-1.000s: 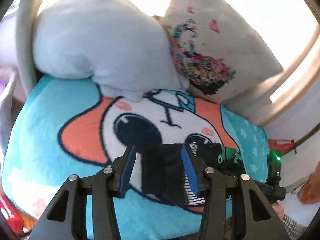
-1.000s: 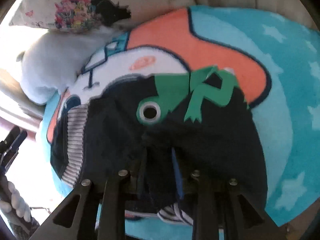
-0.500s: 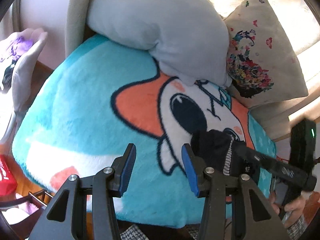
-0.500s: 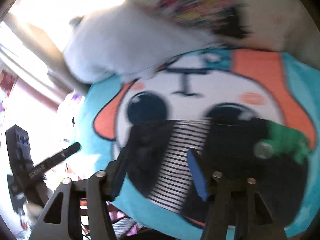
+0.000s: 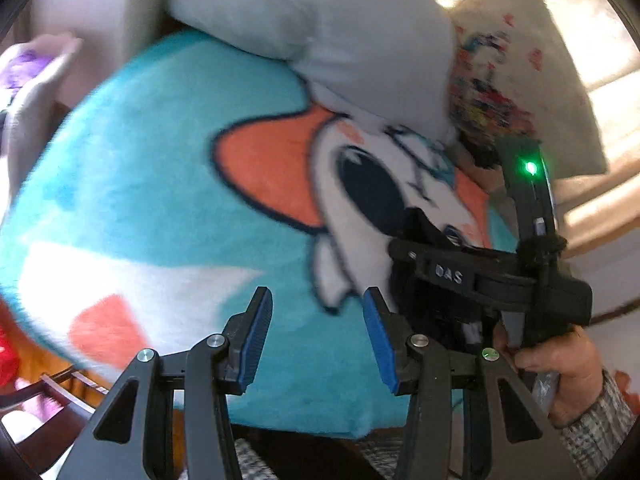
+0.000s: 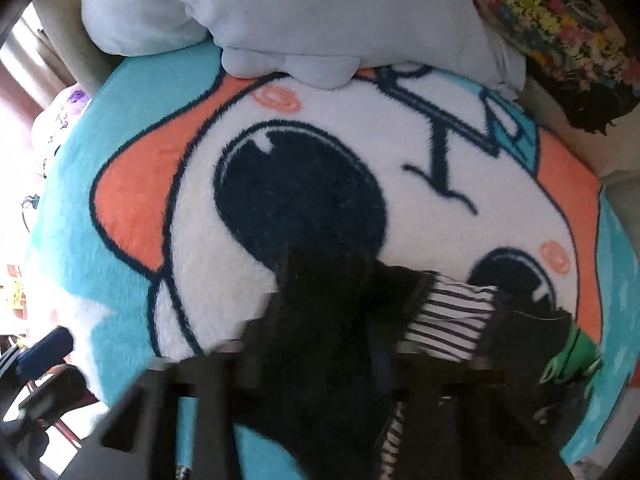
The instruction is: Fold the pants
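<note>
Mostly dark pants (image 6: 320, 320), striped cuff (image 6: 452, 320).

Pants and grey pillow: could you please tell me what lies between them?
Just bare blanket lies between the pants and the pillow: its white cartoon face with a dark eye, shown in the right wrist view.

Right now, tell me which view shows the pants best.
Right wrist: the pants fill the lower frame, dark fabric, striped cuff and green print visible. Left wrist shows only a dark bunch, mostly hidden behind the right gripper.
</note>
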`<move>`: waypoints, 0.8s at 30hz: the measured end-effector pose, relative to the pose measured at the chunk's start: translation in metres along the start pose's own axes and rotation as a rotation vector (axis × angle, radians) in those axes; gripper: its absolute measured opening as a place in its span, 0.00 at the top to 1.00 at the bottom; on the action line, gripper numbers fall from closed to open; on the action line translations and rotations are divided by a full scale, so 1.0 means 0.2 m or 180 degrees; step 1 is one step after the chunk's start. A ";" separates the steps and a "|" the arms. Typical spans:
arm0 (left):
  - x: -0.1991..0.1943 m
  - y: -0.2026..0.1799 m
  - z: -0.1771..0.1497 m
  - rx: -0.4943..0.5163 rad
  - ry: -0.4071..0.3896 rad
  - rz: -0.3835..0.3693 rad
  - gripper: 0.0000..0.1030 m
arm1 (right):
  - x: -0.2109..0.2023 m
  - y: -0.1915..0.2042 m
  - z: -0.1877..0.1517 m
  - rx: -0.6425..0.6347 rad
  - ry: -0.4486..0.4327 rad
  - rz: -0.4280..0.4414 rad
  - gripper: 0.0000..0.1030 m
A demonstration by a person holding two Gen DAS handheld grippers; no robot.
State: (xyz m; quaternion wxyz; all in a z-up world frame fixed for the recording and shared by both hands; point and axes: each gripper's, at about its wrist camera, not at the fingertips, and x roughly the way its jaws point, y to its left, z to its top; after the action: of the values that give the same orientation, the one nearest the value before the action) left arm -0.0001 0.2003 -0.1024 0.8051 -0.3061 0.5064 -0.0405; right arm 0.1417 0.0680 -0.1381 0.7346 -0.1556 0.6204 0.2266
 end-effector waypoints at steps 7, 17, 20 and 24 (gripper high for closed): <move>0.21 -0.25 -0.02 0.0502 0.0250 -0.0364 0.55 | -0.15 -0.17 -0.08 0.0355 -0.0143 0.0431 0.81; 0.37 -0.58 -0.03 0.0966 0.0565 -0.0554 0.83 | -0.40 -0.44 -0.14 0.0754 -0.0344 0.0904 0.81; 0.33 -0.68 -0.04 0.1050 0.0552 -0.0667 0.83 | -0.44 -0.49 -0.13 0.0859 -0.0438 0.0970 0.81; 0.33 -0.85 -0.06 0.1166 0.0612 -0.0813 0.83 | -0.51 -0.63 -0.18 0.1099 -0.0611 0.1104 0.81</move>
State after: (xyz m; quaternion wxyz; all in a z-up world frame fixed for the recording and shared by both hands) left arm 0.0625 0.0326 -0.0685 0.7836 -0.2113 0.5221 -0.2622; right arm 0.1636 -0.0714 -0.0507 0.7559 0.1030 0.5947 0.2536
